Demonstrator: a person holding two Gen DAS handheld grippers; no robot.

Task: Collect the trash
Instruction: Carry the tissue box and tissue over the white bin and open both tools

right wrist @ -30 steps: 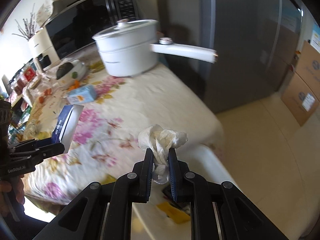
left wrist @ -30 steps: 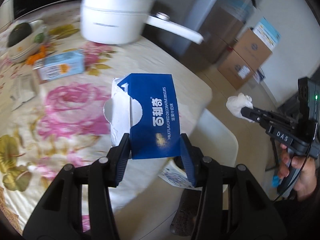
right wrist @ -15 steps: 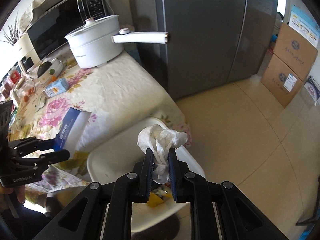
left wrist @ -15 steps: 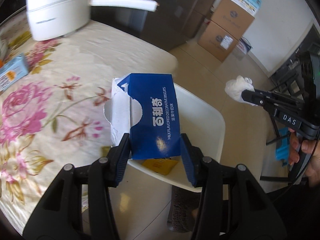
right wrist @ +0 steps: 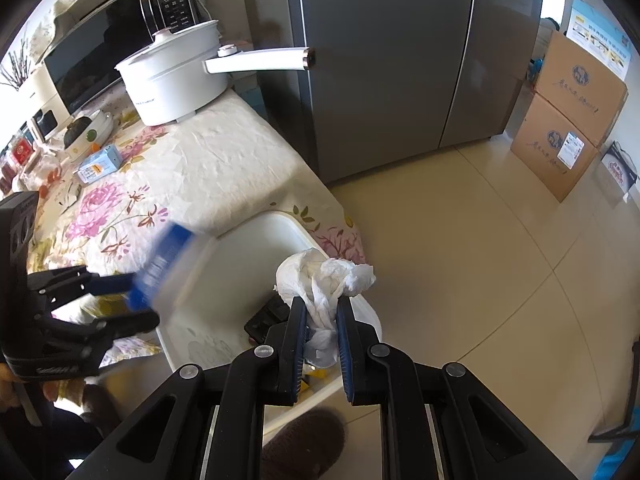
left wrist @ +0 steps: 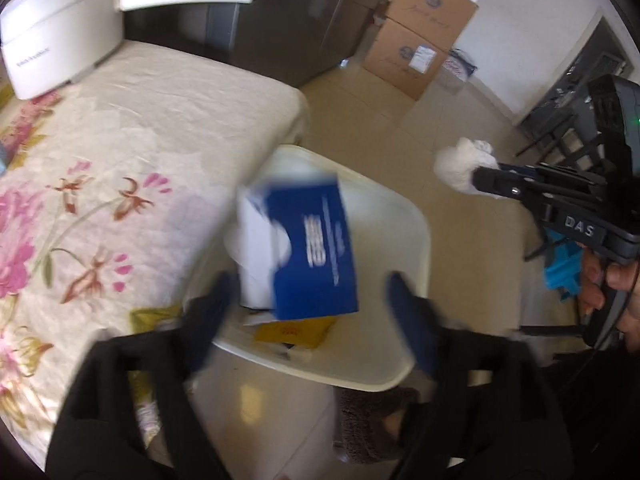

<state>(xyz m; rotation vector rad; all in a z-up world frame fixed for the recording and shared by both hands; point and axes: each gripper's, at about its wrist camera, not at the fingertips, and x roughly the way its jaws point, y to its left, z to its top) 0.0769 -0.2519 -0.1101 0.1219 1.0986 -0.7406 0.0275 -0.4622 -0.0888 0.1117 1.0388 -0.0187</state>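
The blue biscuit box is blurred and falling toward the cream trash bin, loose between the widely spread fingers of my left gripper, whose jaws are opening. In the right wrist view the same box drops past the bin beside the left gripper. My right gripper is shut on a crumpled white tissue above the bin's near rim; in the left wrist view the tissue shows at its tip. A yellow wrapper lies inside the bin.
A floral-cloth table stands left of the bin, bearing a white pot with a long handle and a small blue carton. A grey fridge and stacked cardboard boxes stand behind. A person's slippered foot is below the bin.
Both grippers moved from over the table to above the bin. The left gripper opened and let go of the blue box, which now falls; the right still holds the tissue.
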